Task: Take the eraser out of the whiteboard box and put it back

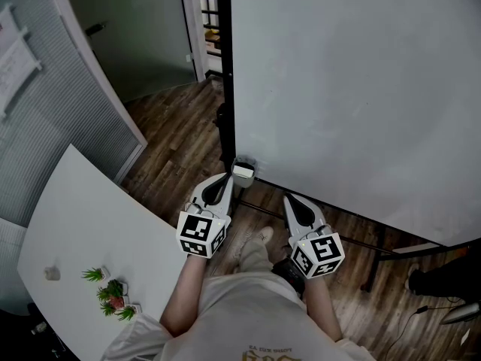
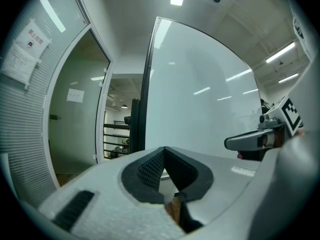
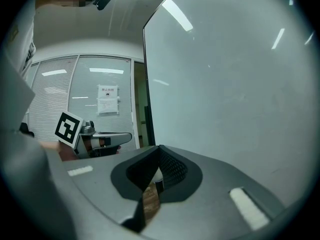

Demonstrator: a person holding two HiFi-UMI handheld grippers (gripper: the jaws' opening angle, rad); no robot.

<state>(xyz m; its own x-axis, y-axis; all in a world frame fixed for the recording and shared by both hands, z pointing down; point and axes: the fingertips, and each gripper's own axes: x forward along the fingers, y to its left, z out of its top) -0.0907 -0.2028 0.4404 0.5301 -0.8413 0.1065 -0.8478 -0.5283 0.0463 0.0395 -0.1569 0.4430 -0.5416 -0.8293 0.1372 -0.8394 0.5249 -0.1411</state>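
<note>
The left gripper (image 1: 223, 180) and right gripper (image 1: 291, 199) are held shut, with nothing in them. Just ahead, the eraser (image 1: 242, 171) seems to be lying in the box (image 1: 246, 161) on the whiteboard (image 1: 353, 89). A start or an end is fitted.

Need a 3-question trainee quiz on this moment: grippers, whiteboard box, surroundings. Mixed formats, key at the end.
1. True or false: the right gripper is clamped on an eraser.
2. Multiple choice: in the head view, which is nearer the whiteboard box? A) the left gripper B) the right gripper C) both equally
3. Fill in: at the near end of the white table stand small green ____.

Key
1. False. Its jaws are shut with nothing between them.
2. A. Its tip is just beside the box.
3. plants
</note>
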